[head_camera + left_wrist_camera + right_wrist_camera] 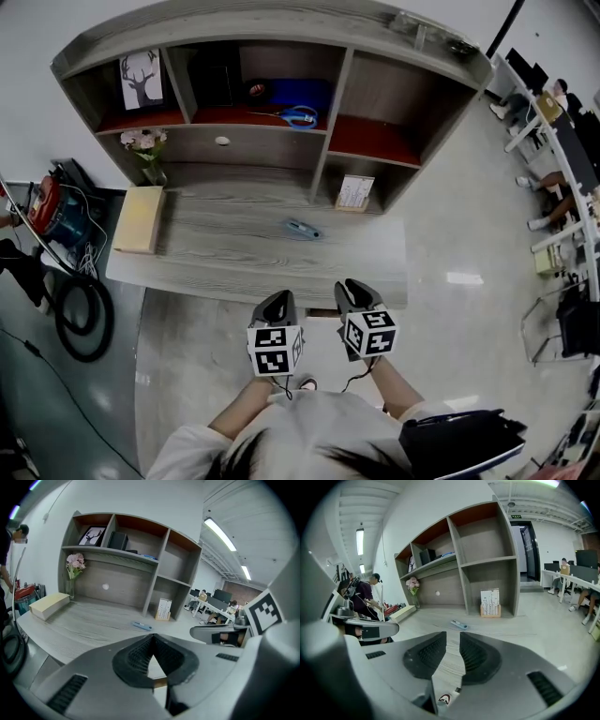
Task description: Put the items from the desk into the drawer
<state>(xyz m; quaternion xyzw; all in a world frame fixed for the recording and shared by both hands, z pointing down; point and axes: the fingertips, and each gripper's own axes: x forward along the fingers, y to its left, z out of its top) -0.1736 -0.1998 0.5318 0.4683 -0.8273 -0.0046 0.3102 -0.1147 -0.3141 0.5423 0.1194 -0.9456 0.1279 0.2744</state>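
Blue flat hand tool: lies alone on the grey wood-grain desk, right of its middle and towards the far side, well apart from both grippers.
Drawer: grey drawer front with a round pale knob, set under the left shelf of the hutch at the far side of the desk; it sits flush and closed.
Left gripper: at the near edge of the desk, pointing towards the hutch; its own view shows the jaw tips meeting, with nothing held.
Right gripper: just beside the left one, at the same near edge; its jaws stand apart with a clear gap, and only the desk top shows through it.
Path to the tool: a bare stretch of desk top lies between the grippers and the blue tool.
Left end of desk: a pale beige oblong box lies flat, and far of it stands a vase of pink flowers.
Right lower compartment: a small white printed card stand, far right of the tool.
Shelf above drawer: blue-handled scissors; further left, a framed deer picture.
Floor, left: a red machine with a black coiled hose.
Far right: people seated at office desks.
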